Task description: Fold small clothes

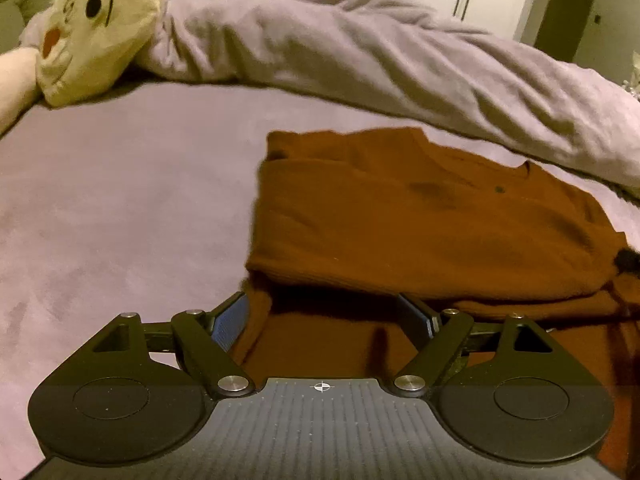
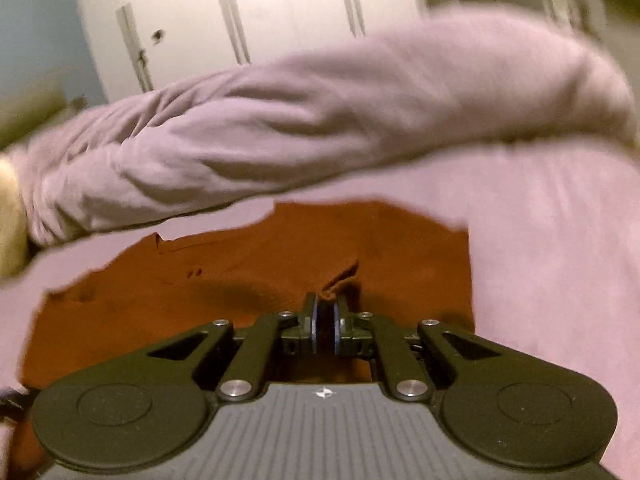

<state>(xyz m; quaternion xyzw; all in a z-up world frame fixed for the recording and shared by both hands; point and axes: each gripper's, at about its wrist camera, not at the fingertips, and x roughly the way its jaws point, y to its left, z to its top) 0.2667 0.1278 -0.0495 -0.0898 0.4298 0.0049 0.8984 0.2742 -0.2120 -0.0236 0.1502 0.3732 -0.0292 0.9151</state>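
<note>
A rust-brown small garment lies partly folded on the lilac bed sheet. My left gripper is open, its blue pads either side of the garment's near-left folded edge, low over the cloth. In the right wrist view the same garment spreads below. My right gripper is shut on a pinched fold of the garment, the cloth rising in a small ridge at its tips.
A rumpled lilac duvet runs along the far side of the bed, also in the right wrist view. A cream plush toy lies at the far left. White wardrobe doors stand behind.
</note>
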